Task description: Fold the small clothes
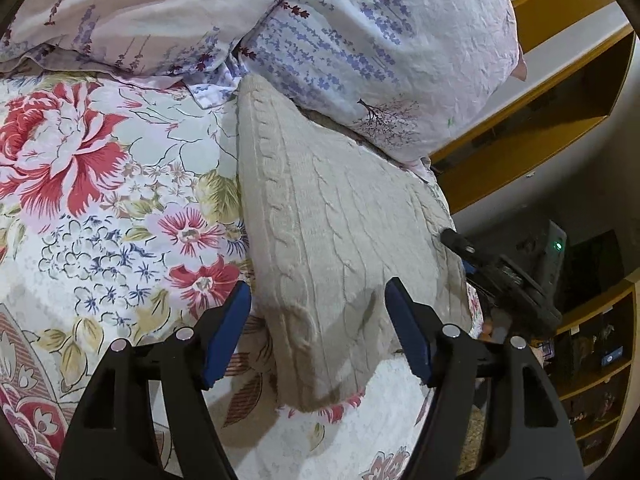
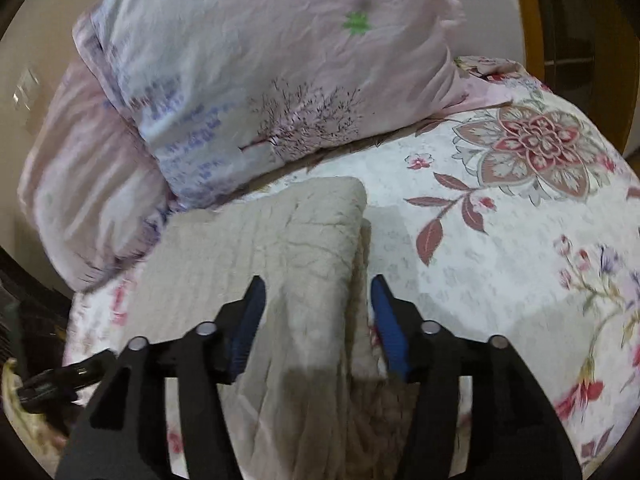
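Home bedroom, floral bedspread (image 1: 100, 200), pillows (image 1: 380, 52), wooden shelves (image 1: 592, 380)

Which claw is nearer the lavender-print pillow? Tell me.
Right, as far as these views show. The right claw hangs open over the beige knit sweater, with the lavender-print pillow just beyond. The left claw is open at the sweater's near end, farther from it.

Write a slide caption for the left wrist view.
Open left tool above folded beige knit sweater on floral bedspread.
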